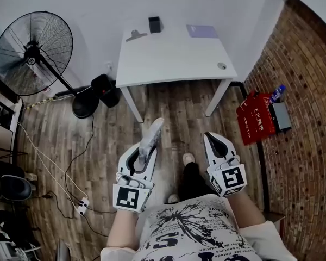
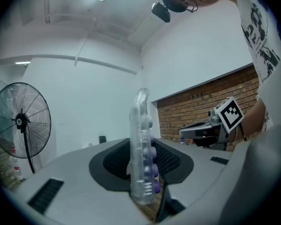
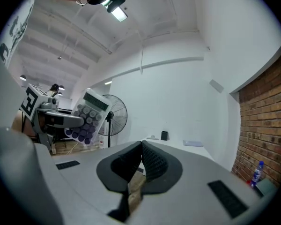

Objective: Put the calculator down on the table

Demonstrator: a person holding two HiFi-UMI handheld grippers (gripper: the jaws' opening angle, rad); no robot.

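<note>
- One broad stretch of plank floor, from the person's shoes up to the table legs; brick wall along the right.
- White table ahead against the pale wall, well apart from both grippers, only floor between.
- Standing fan left of the table, its round base near a black bag by the table's left legs.
- Red case on the floor at the brick wall, right of the table; blue bottle just beside it.
- Left gripper held level over the floor, jaws clamped on the calculator: gripped at its lower end, standing on edge, free end toward the table, purple keys turned toward the other gripper.
- Right gripper alongside, near the left one, jaws pressed together and empty.
- White cables trailing over the floor at left, down to a power strip.
- On the tabletop's far edge: grey clip-like thing, black box, purple sheet.
- Small round thing near the table's front right corner.
</note>
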